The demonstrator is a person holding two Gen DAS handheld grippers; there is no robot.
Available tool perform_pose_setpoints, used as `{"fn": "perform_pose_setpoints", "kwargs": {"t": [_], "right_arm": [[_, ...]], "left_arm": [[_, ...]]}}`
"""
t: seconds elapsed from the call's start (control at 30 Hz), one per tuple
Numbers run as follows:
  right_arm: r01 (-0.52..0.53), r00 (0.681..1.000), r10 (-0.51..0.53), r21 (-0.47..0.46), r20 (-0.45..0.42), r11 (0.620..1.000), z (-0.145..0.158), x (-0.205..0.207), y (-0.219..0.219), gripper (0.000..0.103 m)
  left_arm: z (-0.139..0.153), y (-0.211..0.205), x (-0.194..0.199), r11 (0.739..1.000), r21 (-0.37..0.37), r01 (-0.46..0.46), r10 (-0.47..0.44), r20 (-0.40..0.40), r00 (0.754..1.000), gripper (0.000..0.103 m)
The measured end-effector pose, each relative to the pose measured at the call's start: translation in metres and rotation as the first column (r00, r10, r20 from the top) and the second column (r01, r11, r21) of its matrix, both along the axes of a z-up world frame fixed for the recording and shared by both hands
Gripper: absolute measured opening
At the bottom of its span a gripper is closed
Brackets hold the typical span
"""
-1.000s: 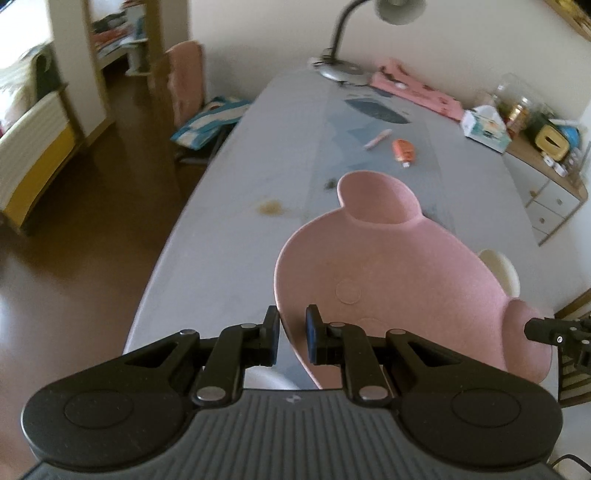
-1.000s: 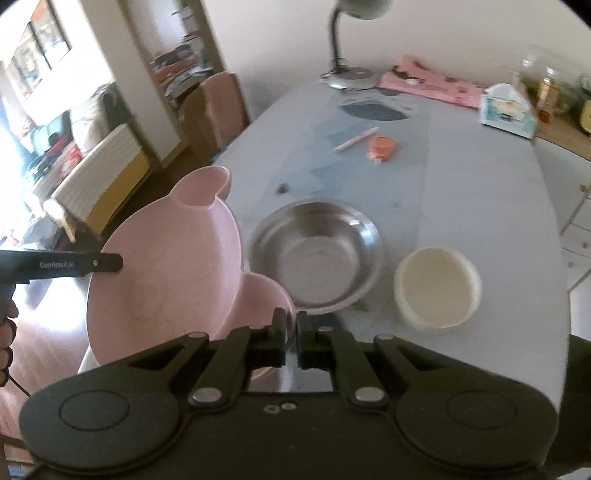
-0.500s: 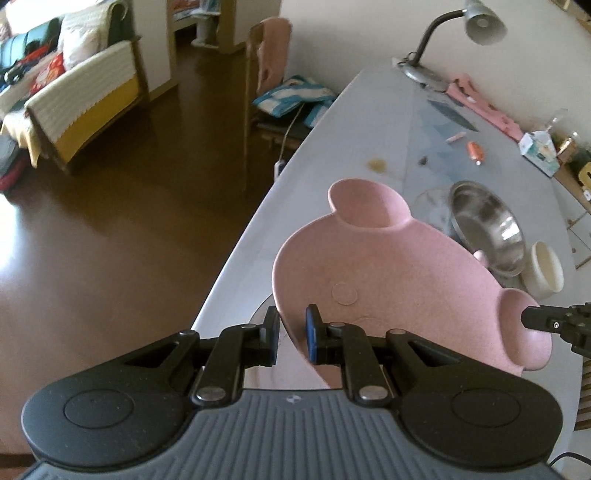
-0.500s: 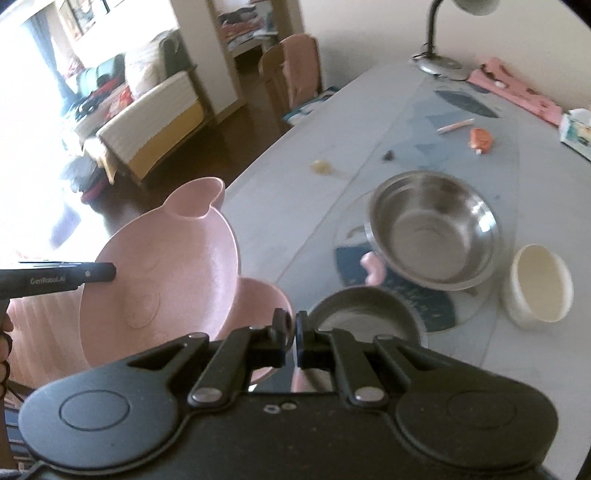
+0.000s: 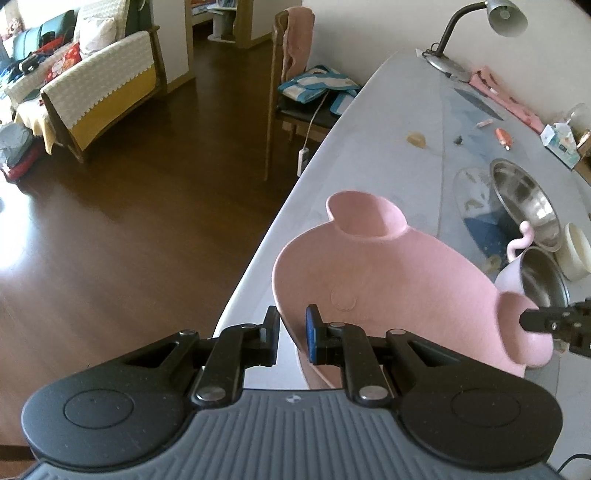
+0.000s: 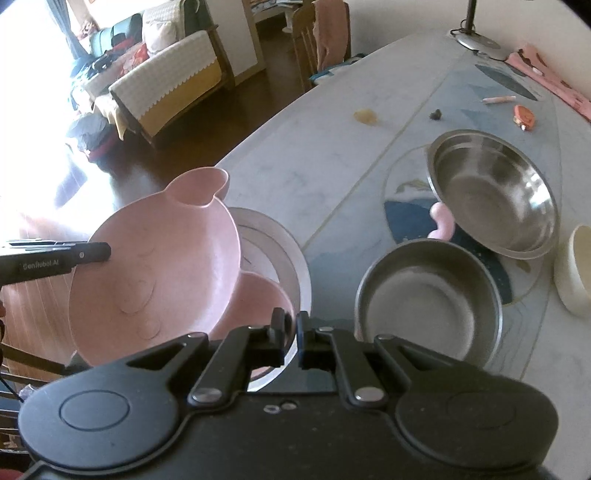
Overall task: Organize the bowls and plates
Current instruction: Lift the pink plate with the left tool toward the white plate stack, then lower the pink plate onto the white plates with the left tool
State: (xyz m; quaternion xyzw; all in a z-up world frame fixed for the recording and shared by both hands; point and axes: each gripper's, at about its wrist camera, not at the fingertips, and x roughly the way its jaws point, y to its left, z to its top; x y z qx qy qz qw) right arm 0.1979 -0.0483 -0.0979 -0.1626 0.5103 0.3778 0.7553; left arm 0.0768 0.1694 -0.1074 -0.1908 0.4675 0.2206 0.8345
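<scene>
**Pink eared plate held over the table edge by both grippers**

Gripping the near rim of the pink plate, the left hand-held gripper has its fingers closed on the plate's edge, one pad on each side. The plate is tilted, its inner face turned toward the left wrist camera, one rounded ear up at the top and the other low on the right. The right hand-held gripper has its fingers drawn close together with only a thin gap, right at the plate's lower ear; whether the pads really pinch that ear I cannot tell, since the contact is hidden behind the fingers.

The plate hangs above the near edge of the grey table. Just beneath it in the right wrist view lies a grey-rimmed dish flat on the table. Beside that stands a small steel bowl with a pink handle-like piece just behind it. Farther back a large steel bowl rests tilted on a round mat, and a cream bowl sits near the right edge. A desk lamp stands at the far end of the table.
</scene>
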Motion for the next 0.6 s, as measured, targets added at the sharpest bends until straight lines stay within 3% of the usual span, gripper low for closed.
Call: {"fn": "perform_pose_setpoints", "kwargs": {"t": [0.6], "right_arm": [[-0.028,1.0,0.029,-0.132,0.004,0.991,-0.027,-0.001,0.011,0.009]], "left_arm": [[-0.032,-0.01,-0.019,0.996,-0.093,-0.004,0.001,-0.03,1.0,0.013]]}}
